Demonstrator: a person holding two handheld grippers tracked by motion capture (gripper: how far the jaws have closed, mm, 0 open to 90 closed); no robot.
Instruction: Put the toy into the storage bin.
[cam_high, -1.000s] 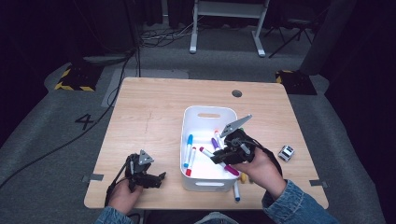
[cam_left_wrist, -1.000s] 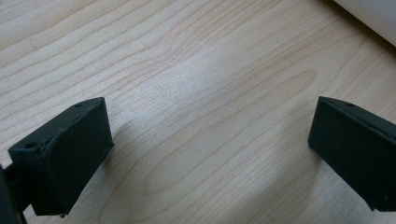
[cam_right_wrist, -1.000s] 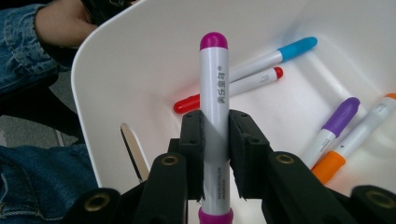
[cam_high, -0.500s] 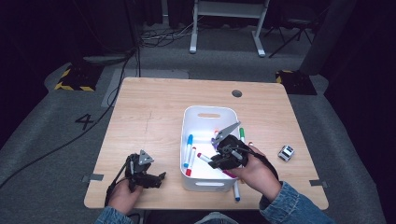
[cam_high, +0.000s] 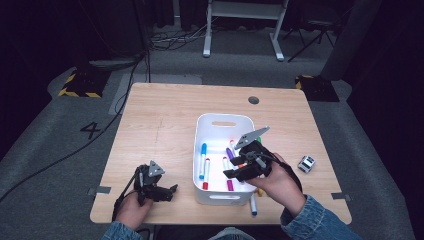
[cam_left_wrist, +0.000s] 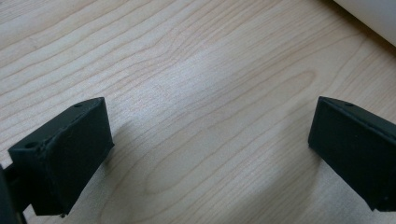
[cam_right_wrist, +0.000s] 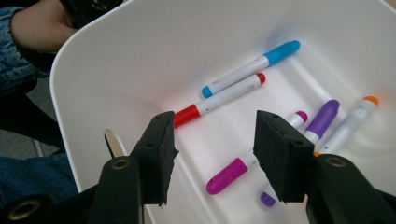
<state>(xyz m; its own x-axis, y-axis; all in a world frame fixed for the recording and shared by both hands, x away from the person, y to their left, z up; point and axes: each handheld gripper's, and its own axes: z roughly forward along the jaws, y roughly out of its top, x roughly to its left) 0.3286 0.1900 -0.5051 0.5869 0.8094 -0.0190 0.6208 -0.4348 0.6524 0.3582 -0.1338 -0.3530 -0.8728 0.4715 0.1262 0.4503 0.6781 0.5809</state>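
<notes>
A white bin (cam_high: 223, 120) stands mid-table with several markers in it. My right gripper (cam_high: 230, 174) reaches down into the bin's front right part. Its jaws have just been opening and grip nothing. In the right gripper view the right gripper (cam_right_wrist: 215, 154) is open above a magenta marker (cam_right_wrist: 229, 175) lying on the bin floor. Farther in lie a blue marker (cam_right_wrist: 252, 67), a red marker (cam_right_wrist: 219, 100), a purple marker (cam_right_wrist: 322, 119) and an orange-capped one (cam_right_wrist: 350, 123). My left gripper (cam_high: 171, 190) rests near the table's front left, and the left gripper (cam_left_wrist: 205, 154) is wide open over bare wood.
One blue-tipped marker (cam_high: 253, 205) lies on the table by the bin's front right corner. A small black and white object (cam_high: 306, 163) sits to the right of the bin. The bin's white wall (cam_left_wrist: 373, 14) shows at the top right of the left gripper view.
My right gripper has shifted slightly toward the bin's front left and lower into it. The left hand has stayed put.
</notes>
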